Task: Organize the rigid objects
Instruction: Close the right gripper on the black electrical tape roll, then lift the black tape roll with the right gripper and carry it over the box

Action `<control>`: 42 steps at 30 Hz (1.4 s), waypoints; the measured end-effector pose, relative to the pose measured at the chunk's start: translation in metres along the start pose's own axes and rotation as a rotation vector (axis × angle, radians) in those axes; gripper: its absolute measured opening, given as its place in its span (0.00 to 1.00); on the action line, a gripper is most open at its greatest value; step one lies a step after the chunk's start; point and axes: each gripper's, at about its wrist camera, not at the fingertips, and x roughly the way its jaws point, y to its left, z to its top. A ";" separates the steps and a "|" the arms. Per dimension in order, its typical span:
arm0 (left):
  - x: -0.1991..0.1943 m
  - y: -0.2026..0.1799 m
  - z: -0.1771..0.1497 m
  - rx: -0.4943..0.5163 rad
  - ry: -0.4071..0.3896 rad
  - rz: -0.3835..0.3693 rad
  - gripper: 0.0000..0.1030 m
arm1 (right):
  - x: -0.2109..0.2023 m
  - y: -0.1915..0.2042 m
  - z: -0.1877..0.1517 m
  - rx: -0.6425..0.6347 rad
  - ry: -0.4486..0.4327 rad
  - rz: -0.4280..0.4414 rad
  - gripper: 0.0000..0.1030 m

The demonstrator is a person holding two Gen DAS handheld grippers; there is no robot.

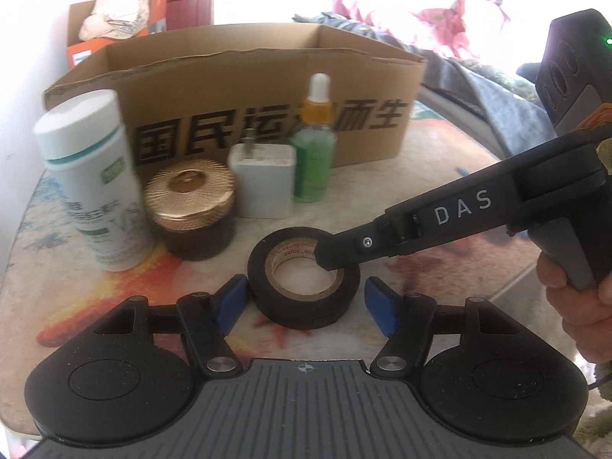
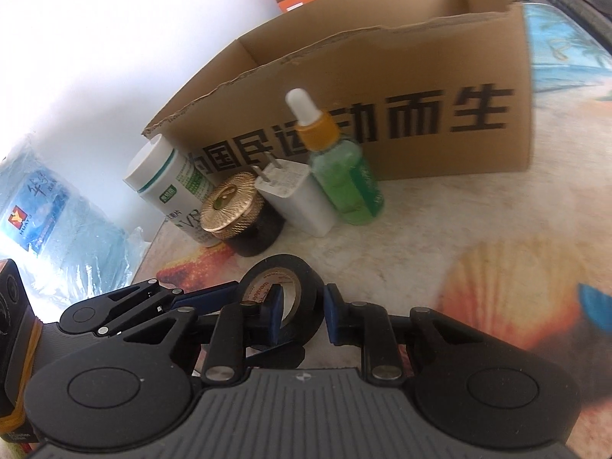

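A black tape roll (image 1: 304, 285) lies flat on the patterned table. My left gripper (image 1: 304, 300) is open, its blue pads on either side of the roll without touching. My right gripper (image 1: 336, 250) comes in from the right and reaches onto the roll's far rim. In the right wrist view my right gripper (image 2: 304, 308) has one pad inside the tape roll's (image 2: 302, 279) hole and one outside, closed on its wall. Behind stand a white bottle (image 1: 90, 176), a gold-lidded jar (image 1: 191, 210), a white charger (image 1: 264, 179) and a green dropper bottle (image 1: 313, 145).
An open cardboard box (image 1: 267, 88) with black print stands behind the objects. A smaller box with cloth (image 1: 114, 19) sits further back. A wrapped water bottle pack (image 2: 57, 229) is left of the table. Fabric (image 1: 478, 76) lies at the right.
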 end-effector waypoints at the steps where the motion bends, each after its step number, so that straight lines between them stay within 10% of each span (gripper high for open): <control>1: 0.000 -0.003 0.000 0.007 0.002 -0.011 0.65 | -0.003 -0.002 -0.001 0.001 -0.003 -0.008 0.24; 42: 0.000 -0.021 0.004 0.140 -0.032 0.021 0.64 | -0.015 0.021 -0.004 -0.186 -0.061 -0.126 0.21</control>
